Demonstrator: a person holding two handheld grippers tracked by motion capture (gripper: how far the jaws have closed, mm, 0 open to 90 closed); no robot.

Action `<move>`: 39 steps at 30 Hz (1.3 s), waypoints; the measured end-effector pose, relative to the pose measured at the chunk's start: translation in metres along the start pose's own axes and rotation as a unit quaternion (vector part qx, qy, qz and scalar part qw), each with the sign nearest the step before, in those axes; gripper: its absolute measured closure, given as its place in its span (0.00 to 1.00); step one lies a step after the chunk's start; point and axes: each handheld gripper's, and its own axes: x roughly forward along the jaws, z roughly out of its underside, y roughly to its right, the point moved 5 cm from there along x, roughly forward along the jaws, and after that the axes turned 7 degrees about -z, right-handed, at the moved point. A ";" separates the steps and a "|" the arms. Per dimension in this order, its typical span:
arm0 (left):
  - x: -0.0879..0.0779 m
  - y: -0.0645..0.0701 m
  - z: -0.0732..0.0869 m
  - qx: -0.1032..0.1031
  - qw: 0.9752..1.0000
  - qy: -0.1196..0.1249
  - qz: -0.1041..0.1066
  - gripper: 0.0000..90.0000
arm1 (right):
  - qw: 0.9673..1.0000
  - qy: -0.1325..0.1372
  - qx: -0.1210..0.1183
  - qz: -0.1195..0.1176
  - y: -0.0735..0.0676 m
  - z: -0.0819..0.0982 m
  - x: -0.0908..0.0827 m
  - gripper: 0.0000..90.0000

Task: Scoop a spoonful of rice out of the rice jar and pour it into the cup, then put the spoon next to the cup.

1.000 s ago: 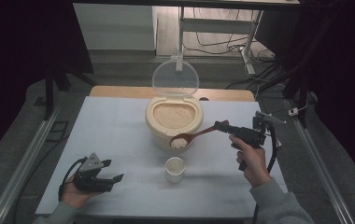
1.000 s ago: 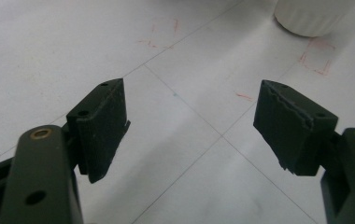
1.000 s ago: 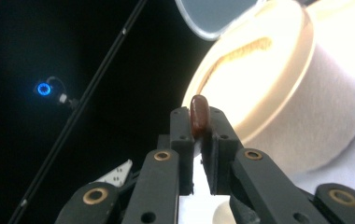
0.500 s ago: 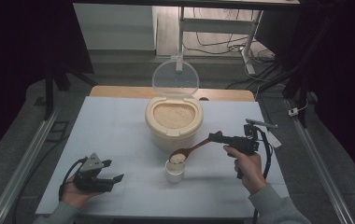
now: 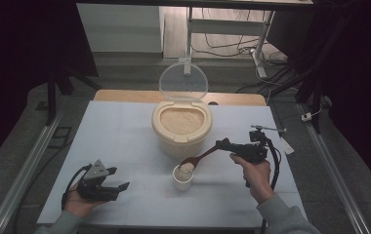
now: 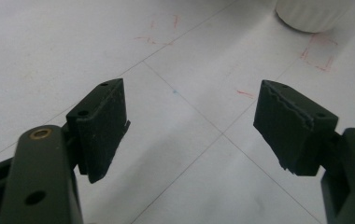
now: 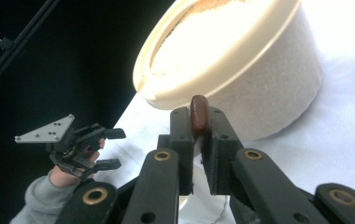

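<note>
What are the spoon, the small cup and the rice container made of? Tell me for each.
Spoon: probably wood, dark brown with a slight sheen on the handle end. Small cup: white, ribbed outside, maybe ceramic or plastic; hard to tell. Rice container: cream, matte, likely plastic, with a clear, see-through lid.

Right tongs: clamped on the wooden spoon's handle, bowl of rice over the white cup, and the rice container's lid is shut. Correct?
Not quite: the lid is open, standing upright behind the rice container, as the high view shows. The rest holds: the right tongs clamp the wooden spoon by its handle, its rice-filled bowl over the white cup.
</note>
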 end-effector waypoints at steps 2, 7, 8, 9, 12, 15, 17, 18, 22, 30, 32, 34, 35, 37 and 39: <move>0.000 0.000 0.000 0.000 1.000 0.000 0.000 0.28 | 1.000 0.003 -0.013 0.003 -0.003 -0.001 -0.001 0.93; 0.000 0.000 0.000 0.000 1.000 0.000 -0.001 0.28 | 0.998 0.003 -0.065 0.015 -0.012 -0.004 -0.002 0.93; 0.000 0.000 0.000 0.000 1.000 0.000 0.000 0.28 | 0.997 0.002 -0.075 0.016 -0.014 -0.004 -0.002 0.93; 0.000 0.000 0.000 0.001 1.000 0.000 -0.001 0.28 | 0.996 0.001 -0.088 0.016 -0.016 -0.004 -0.002 0.93; 0.000 0.000 0.000 0.000 1.000 0.000 -0.001 0.28 | 0.992 -0.001 -0.122 0.013 -0.024 -0.003 -0.002 0.93; 0.000 0.000 0.000 0.000 1.000 0.000 -0.001 0.28 | 0.989 -0.002 -0.149 0.011 -0.029 -0.002 -0.002 0.93; 0.000 0.000 0.000 0.000 1.000 0.000 -0.001 0.28 | 0.988 -0.002 -0.152 0.007 -0.030 -0.002 -0.003 0.93; 0.000 0.000 0.000 0.000 1.000 0.001 -0.001 0.28 | 0.988 0.000 -0.151 0.004 -0.030 -0.002 -0.004 0.93; 0.000 -0.001 0.000 0.000 1.000 0.000 -0.001 0.28 | 0.989 0.005 -0.147 0.001 -0.027 -0.004 -0.009 0.93; 0.000 0.000 0.000 0.000 1.000 -0.001 -0.001 0.28 | 0.990 0.022 -0.140 0.002 -0.022 -0.010 -0.027 0.93; 0.000 0.000 0.001 -0.001 1.000 0.000 -0.001 0.28 | 0.989 0.027 -0.142 0.008 -0.021 -0.014 -0.035 0.93; 0.000 0.000 0.001 -0.001 1.000 -0.001 -0.001 0.28 | 0.990 0.031 -0.140 0.009 -0.020 -0.018 -0.042 0.93; 0.000 0.000 0.001 -0.001 1.000 0.000 -0.001 0.28 | 0.990 0.031 -0.138 0.009 -0.019 -0.019 -0.045 0.93; -0.001 0.000 0.001 0.000 1.000 0.000 -0.002 0.28 | 0.990 0.028 -0.135 0.010 -0.018 -0.021 -0.052 0.93; -0.001 0.000 0.000 0.000 1.000 0.001 -0.002 0.28 | 0.990 0.025 -0.136 0.011 -0.017 -0.022 -0.055 0.93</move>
